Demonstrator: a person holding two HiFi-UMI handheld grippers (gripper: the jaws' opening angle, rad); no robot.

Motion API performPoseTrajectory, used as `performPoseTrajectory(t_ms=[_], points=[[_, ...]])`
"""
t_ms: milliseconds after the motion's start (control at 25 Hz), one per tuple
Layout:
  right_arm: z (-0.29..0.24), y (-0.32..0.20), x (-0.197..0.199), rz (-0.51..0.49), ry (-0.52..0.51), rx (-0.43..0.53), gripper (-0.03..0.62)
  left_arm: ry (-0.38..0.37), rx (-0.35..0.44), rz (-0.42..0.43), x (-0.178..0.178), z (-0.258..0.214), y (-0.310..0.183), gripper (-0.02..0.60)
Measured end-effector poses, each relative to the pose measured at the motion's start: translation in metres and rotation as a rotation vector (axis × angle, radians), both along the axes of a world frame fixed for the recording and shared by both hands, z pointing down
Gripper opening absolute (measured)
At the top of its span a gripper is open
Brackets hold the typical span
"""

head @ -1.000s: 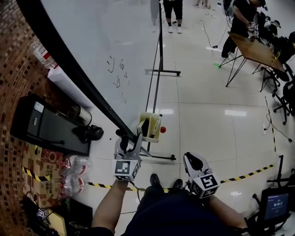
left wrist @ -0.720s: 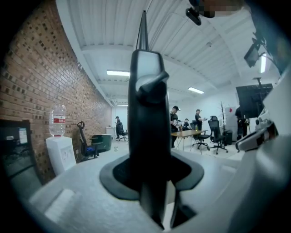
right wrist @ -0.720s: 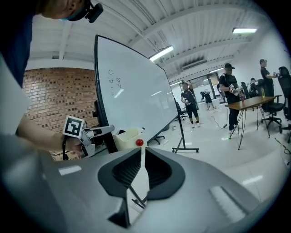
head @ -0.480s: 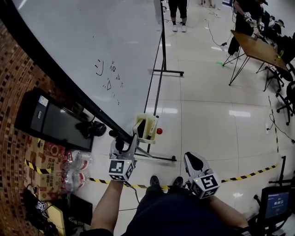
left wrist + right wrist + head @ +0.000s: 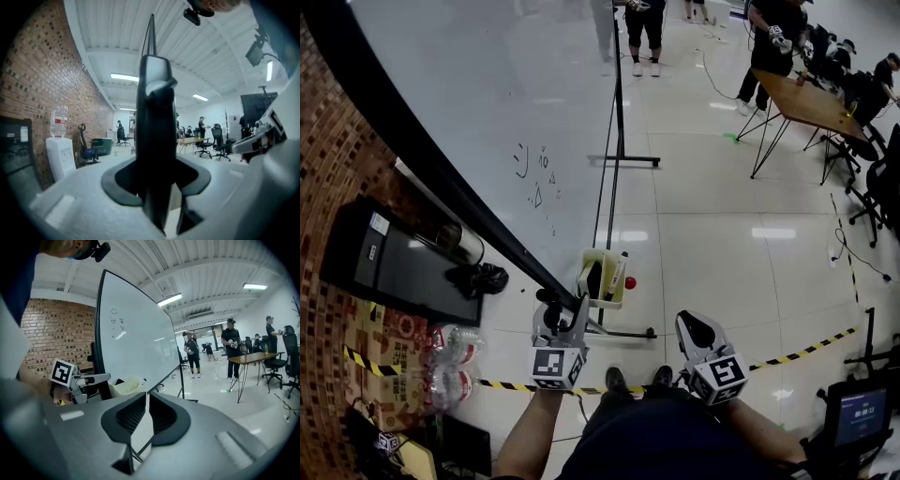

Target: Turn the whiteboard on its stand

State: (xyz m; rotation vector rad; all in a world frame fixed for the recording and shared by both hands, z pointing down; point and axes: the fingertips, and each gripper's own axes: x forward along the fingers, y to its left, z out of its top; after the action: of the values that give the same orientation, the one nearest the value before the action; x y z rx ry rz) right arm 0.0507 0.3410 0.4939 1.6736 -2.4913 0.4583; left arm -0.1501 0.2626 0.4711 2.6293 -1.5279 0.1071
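The whiteboard (image 5: pixel 506 112) is large, white, with small marker scribbles, and has a black frame (image 5: pixel 441 178). It hangs on a black stand (image 5: pixel 617 141). My left gripper (image 5: pixel 565 302) holds the frame's lower corner. In the left gripper view the black frame edge (image 5: pixel 152 140) runs upright between the jaws of the left gripper (image 5: pixel 157 183), which are opening but still touch it. My right gripper (image 5: pixel 692 326) is shut and empty, low and to the right, apart from the board. In the right gripper view the right gripper (image 5: pixel 146 416) points towards the whiteboard (image 5: pixel 136 343).
A pale yellow tray (image 5: pixel 602 275) with markers and a red knob (image 5: pixel 630 282) hangs on the stand by my left gripper. A black screen (image 5: pixel 394 267) and bottled water (image 5: pixel 450 361) lie by the brick wall (image 5: pixel 328 187). Striped tape (image 5: pixel 787 359) crosses the floor. People stand around a wooden table (image 5: pixel 811 98).
My left gripper, with the frame corner in it, dipped a little to the left and has come back right. The right gripper has stayed where it was.
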Motion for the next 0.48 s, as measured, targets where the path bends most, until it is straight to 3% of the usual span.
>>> performPoseTrajectory(t_ms=[120, 240, 360, 480], points=[[-0.001, 0.001, 0.003, 0.024, -0.001, -0.001, 0.029, 0.045, -0.008, -0.008, -0.014, -0.015, 0.015, 0.251], [-0.003, 0.002, 0.007, 0.044, 0.002, 0.003, 0.029, 0.039, -0.036, -0.024, -0.025, -0.028, 0.043, 0.259], [-0.007, 0.0, 0.009, 0.056, -0.016, 0.007, 0.029, 0.002, -0.121, 0.004, -0.021, -0.017, 0.076, 0.182], [-0.015, 0.0, 0.01, 0.056, -0.034, 0.025, 0.029, 0.014, -0.126, 0.103, 0.007, -0.008, 0.093, 0.127]])
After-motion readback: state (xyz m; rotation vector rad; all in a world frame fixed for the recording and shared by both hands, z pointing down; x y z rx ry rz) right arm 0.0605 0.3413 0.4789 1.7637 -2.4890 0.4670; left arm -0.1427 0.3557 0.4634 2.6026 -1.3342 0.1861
